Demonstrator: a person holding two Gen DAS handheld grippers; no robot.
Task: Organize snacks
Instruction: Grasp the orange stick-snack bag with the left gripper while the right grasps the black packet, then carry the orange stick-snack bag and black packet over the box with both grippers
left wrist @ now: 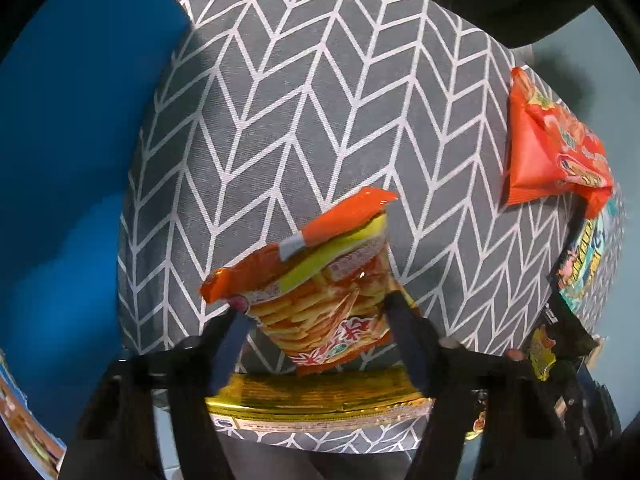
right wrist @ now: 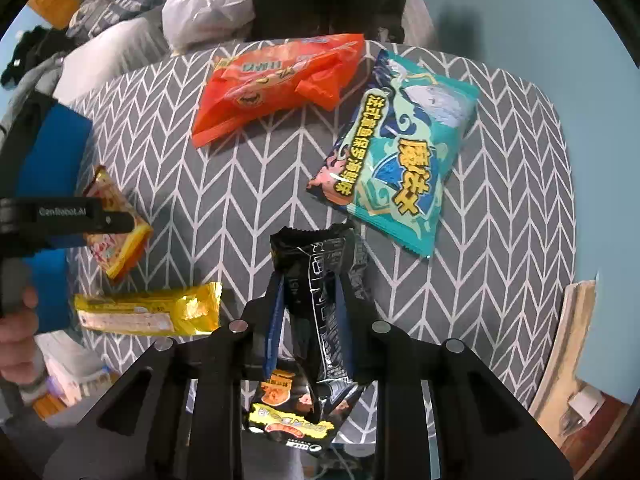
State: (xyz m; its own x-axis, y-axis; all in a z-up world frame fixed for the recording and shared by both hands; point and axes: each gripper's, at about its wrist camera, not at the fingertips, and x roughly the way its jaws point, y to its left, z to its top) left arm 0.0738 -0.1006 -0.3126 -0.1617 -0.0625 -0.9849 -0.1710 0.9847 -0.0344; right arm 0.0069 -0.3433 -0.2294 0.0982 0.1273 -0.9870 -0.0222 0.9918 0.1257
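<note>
A small orange fries pack [left wrist: 320,300] lies on the grey chevron cloth [left wrist: 300,100]. My left gripper [left wrist: 318,316] points straight down with both fingers pressed on the pack's sides, so that it buckles. In the right wrist view the same pack [right wrist: 120,236] shows under the left gripper's black housing [right wrist: 72,216]. My right gripper [right wrist: 310,284] is shut on a black snack pack [right wrist: 316,320], which hangs crumpled above the cloth. That black pack [left wrist: 560,344] also shows at the right edge of the left wrist view.
A gold pack [right wrist: 148,314] lies near the front edge. At the back are a large red-orange bag [right wrist: 280,80] and a teal bag [right wrist: 400,160]. A blue container [left wrist: 72,160] stands left of the table. A person's hand [right wrist: 16,328] holds the left gripper's handle.
</note>
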